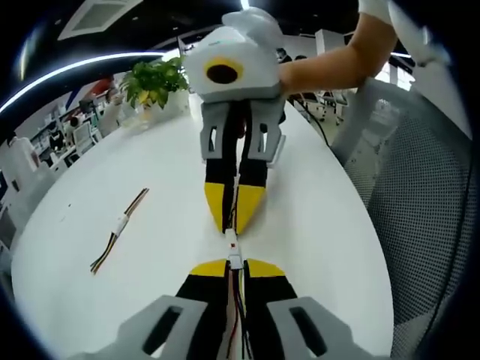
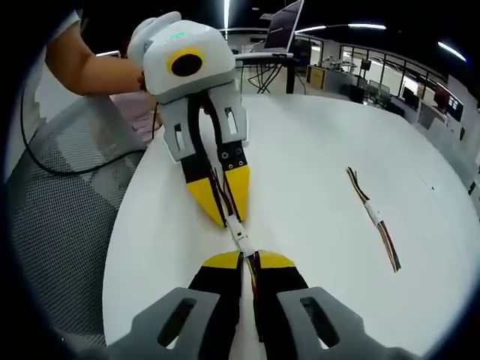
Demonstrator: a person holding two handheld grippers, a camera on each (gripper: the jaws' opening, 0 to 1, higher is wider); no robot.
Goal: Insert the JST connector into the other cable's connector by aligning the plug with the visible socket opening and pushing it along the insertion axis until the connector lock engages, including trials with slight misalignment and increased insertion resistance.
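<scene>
JST connector pair [image 1: 233, 250] mid-table [image 1: 322, 225], joined between opposing tips. Left gripper [image 1: 235, 264] clamps one cable, right gripper [image 2: 249, 256] the other. Spare cable [image 2: 373, 214] lies apart.

An open-plan office: rows of desks [image 2: 420, 94] under ceiling strip lights [image 2: 367, 27] (one laptop [image 2: 281, 30] open), a potted plant [image 1: 155, 81] on the white bench [image 1: 315, 225], mesh chair [image 1: 420, 187] alongside.
</scene>
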